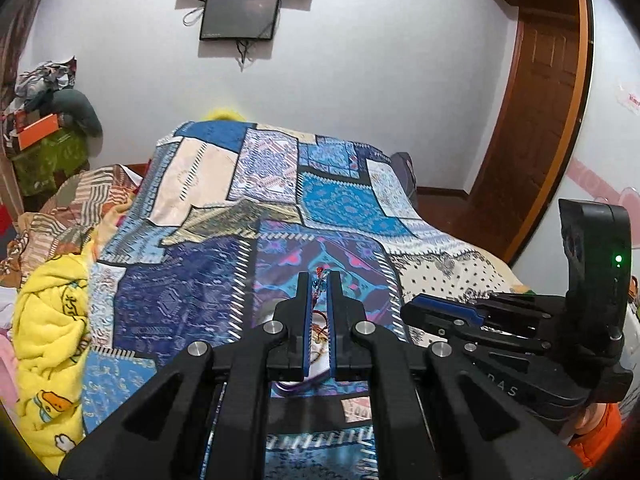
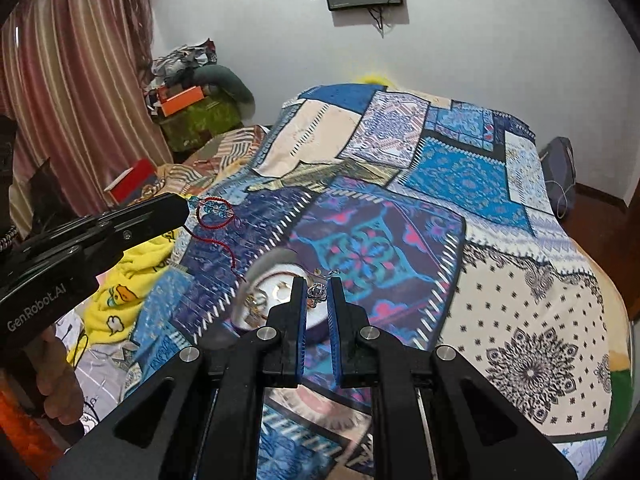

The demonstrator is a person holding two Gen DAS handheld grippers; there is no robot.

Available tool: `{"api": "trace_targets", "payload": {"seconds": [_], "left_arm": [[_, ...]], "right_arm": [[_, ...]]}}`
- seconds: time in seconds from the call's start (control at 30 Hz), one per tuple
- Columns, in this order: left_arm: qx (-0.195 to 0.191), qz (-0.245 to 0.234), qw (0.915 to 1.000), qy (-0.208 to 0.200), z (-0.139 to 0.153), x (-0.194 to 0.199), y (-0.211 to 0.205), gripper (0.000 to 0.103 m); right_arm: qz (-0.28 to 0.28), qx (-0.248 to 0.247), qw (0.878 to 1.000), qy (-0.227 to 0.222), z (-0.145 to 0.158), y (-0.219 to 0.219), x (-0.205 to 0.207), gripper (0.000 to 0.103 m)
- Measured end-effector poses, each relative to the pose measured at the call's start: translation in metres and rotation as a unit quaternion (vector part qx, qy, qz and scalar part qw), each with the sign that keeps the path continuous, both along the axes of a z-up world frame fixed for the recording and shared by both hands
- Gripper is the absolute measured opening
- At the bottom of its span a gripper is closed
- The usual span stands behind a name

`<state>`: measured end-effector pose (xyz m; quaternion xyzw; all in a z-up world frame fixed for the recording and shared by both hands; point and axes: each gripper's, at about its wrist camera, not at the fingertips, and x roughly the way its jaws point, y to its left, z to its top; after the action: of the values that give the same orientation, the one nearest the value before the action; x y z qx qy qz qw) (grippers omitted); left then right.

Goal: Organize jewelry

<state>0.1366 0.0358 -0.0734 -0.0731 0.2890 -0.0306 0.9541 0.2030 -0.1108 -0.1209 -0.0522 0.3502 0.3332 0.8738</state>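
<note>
Holding the red bracelet (image 2: 214,216) at mid-left of frame, my left gripper (image 2: 186,208) is clamped on its beads. My right gripper (image 2: 316,284) hovers narrowly open, empty, over the dish (image 2: 256,276). Dangling cord may snag there.

This is a bedroom in a home. A bed (image 1: 280,200) fills most of both views, spread with a blue patchwork-print bedspread (image 2: 400,184), and a yellow duck-print blanket (image 1: 48,320) lies bunched along one side. A dark screen (image 1: 239,16) hangs on the pale wall (image 1: 380,60) above it. A wooden door (image 1: 540,120) stands at one side, striped curtains (image 2: 72,80) at the other. Clothes and boxes (image 2: 188,92) are piled in the corner near the curtains.
</note>
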Motion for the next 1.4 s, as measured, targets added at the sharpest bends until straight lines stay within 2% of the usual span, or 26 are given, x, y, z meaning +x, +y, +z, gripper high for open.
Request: {"api": "trace_targets", "payload": {"seconds": [0.2, 0.4, 0.93, 1.4], "left_arm": [[-0.005, 0.003, 1.0, -0.007, 0.002, 0.003, 0.017, 0.005], [-0.009, -0.007, 0.9999, 0.0, -0.007, 0.013, 0.024, 0.005], [-0.034, -0.024, 0.9967, 0.069, -0.067, 0.049, 0.031, 0.005], [-0.045, -0.028, 0.9939, 0.096, -0.085, 0.059, 0.039, 0.005]], "right_arm": [[0.008, -0.002, 1.0, 0.003, -0.005, 0.018, 0.004, 0.009], [0.014, -0.014, 1.0, 0.018, -0.022, 0.032, 0.009, 0.009], [0.028, -0.041, 0.997, 0.051, -0.056, 0.054, 0.027, 0.009], [0.031, -0.058, 0.996, 0.055, -0.061, 0.06, 0.032, 0.009]]}}
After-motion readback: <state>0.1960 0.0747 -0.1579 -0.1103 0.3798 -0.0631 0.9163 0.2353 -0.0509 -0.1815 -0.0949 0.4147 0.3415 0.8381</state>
